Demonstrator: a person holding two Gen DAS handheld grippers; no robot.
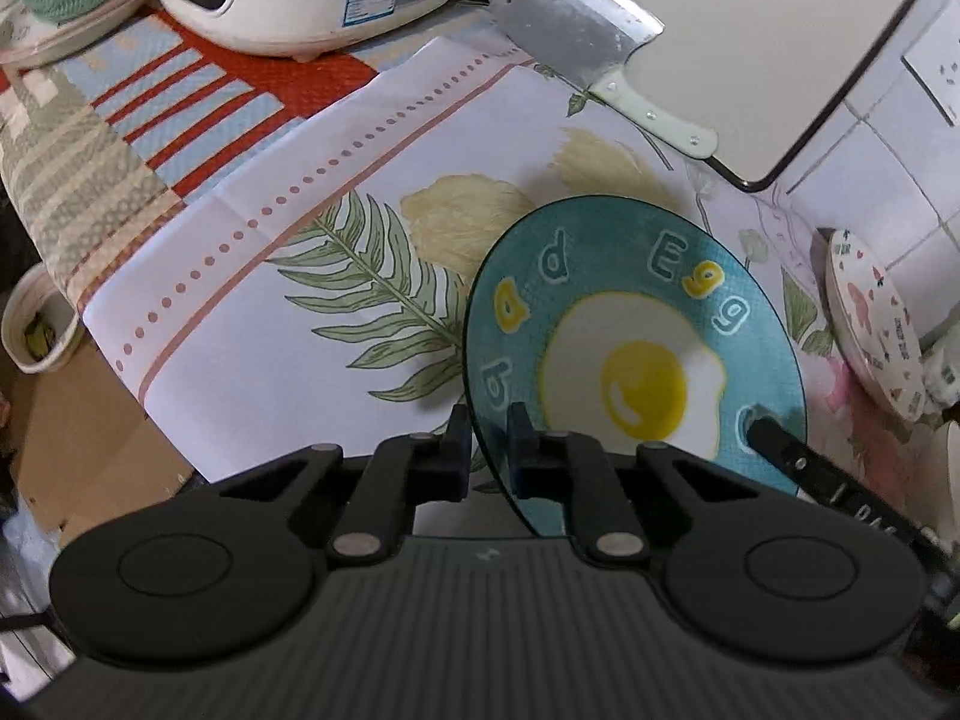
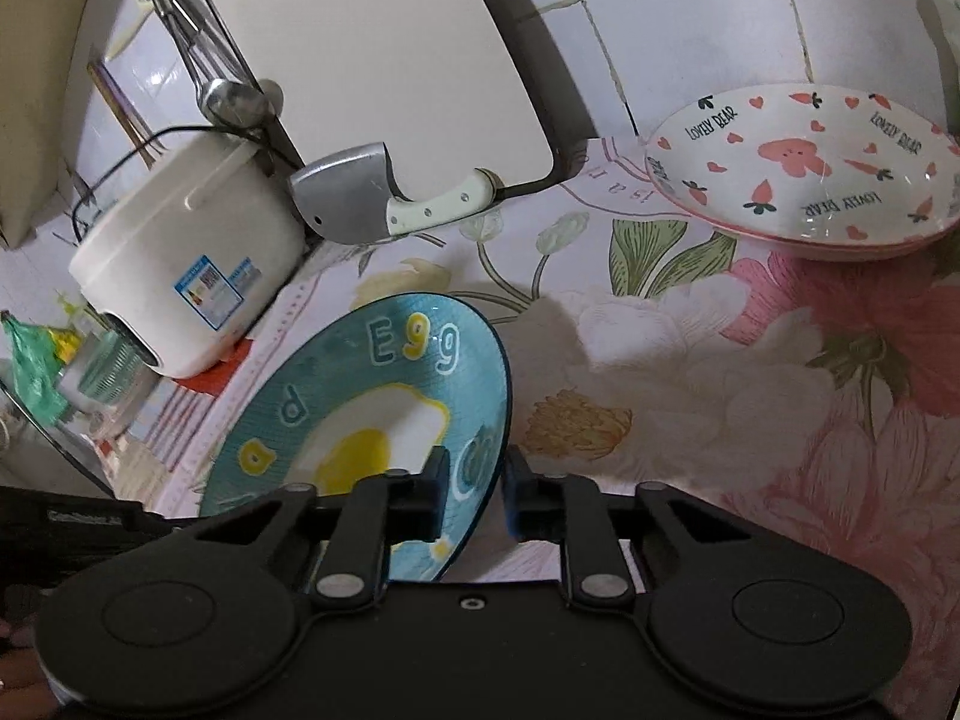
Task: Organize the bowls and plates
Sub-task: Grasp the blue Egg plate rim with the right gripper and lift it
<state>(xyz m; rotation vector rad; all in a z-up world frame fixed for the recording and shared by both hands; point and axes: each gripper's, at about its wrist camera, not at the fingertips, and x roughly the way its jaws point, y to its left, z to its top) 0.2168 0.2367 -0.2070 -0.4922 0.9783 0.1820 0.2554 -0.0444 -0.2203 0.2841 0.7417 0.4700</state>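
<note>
A teal plate [image 1: 636,360] printed with a fried egg and scattered letters stands tilted on edge, lifted off the flowered table [image 2: 720,360]. To its far right, a white plate [image 2: 804,168] with pink bears, hearts and "LOVELY BEAR" lettering rests on the table near the tiled wall.

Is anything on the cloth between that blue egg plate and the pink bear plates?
Nothing visible. From the blue egg plate, gripped at its rim by both tools, only bare flowered tablecloth stretches to the pink bear plates.

Soft indoor light is falling from above; the teal plate [image 2: 372,402] is casting a shadow, while fisheye edges are bending and darkening.
</note>
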